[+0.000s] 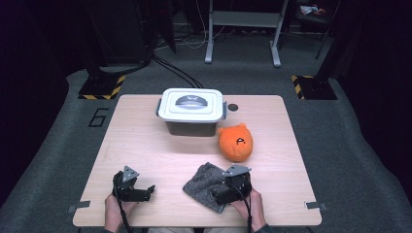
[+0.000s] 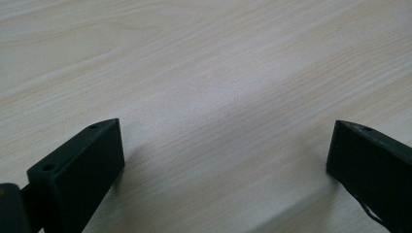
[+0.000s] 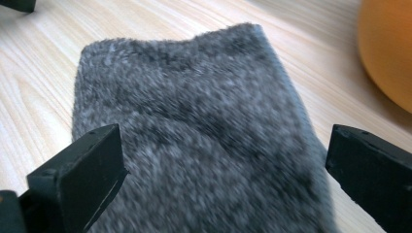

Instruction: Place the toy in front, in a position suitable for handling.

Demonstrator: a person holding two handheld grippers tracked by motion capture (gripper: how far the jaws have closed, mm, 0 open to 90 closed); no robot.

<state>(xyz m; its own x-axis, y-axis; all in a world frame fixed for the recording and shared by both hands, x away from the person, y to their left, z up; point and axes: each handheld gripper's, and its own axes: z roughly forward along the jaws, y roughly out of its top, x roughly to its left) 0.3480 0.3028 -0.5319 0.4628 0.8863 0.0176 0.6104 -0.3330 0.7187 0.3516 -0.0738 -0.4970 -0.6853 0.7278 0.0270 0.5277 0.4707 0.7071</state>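
The fuzzy dark grey folded cloth (image 1: 206, 187) is lying on the pale wooden table (image 1: 145, 145) just in front of the round orange plush toy (image 1: 235, 142), and the right gripper (image 1: 228, 194) is hovering over its near edge with jaws spread wide either side of the fabric. The left gripper (image 1: 141, 193) is resting well to the left of the cloth, jaws wide over bare wood. The high view is also showing a white lidded plastic box (image 1: 191, 109) beyond the toy

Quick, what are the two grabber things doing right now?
Left gripper: open, holding nothing, over the bare table.
Right gripper: open, jaws either side of the grey cloth, not closed on it.
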